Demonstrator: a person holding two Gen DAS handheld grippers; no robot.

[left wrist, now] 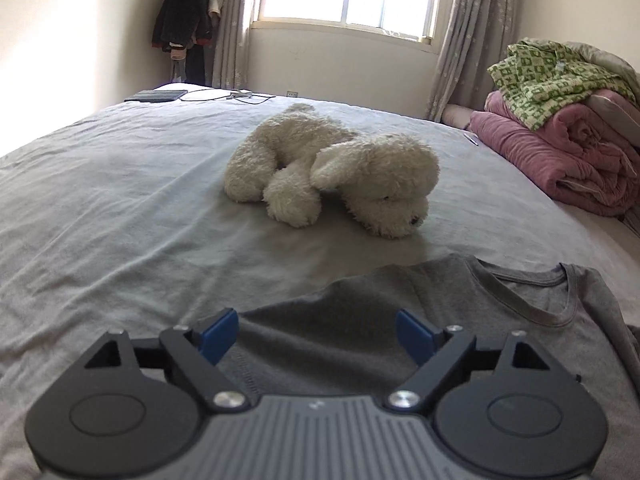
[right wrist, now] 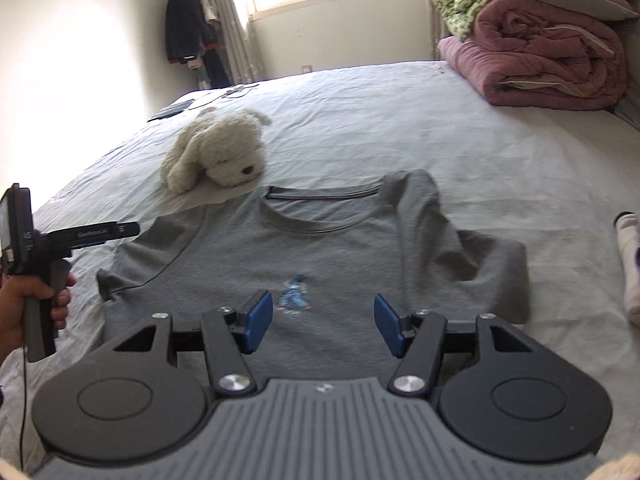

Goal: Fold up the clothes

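Observation:
A grey T-shirt lies face up on the bed, collar toward the window, with a small blue figure printed on its chest; its right sleeve is bunched up. My right gripper hovers open above the shirt's lower chest, nothing between its blue pads. In the left wrist view the same T-shirt fills the lower right. My left gripper is open over the shirt's left sleeve area and holds nothing. From the right wrist view, the left gripper shows at the far left, held by a hand.
A white plush dog lies on the grey bed sheet just beyond the collar. Folded pink quilts topped by green patterned cloth are stacked at the right. A dark tablet and cables lie at the far edge. A white object lies at the right edge.

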